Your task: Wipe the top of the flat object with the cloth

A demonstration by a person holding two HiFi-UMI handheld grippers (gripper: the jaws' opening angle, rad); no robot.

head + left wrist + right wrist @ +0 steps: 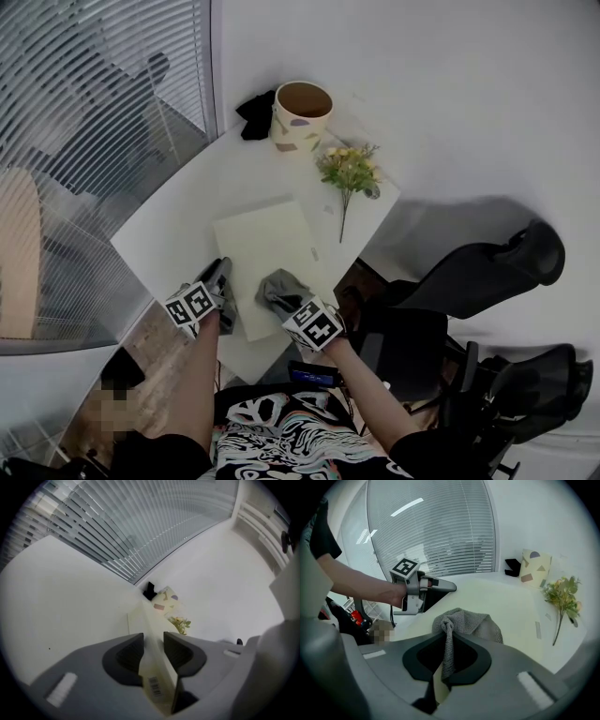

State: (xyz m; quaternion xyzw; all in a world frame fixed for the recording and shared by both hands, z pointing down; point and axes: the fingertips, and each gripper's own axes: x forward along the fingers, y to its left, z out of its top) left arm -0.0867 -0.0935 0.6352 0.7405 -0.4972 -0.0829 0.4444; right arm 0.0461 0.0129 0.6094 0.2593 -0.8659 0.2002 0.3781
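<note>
A pale yellow flat board lies in the middle of the white table. My left gripper is at the board's near left edge and shut on it; in the left gripper view the board, with a barcode label, runs between the jaws of that gripper. My right gripper is shut on a bunched grey cloth, which rests on the near right part of the board. In the right gripper view the cloth hangs from the gripper onto the board, with the left gripper beyond it.
A patterned cup and a black object stand at the table's far end. A sprig of flowers lies just beyond the board on the right. Window blinds run along the left. A black chair is on the right.
</note>
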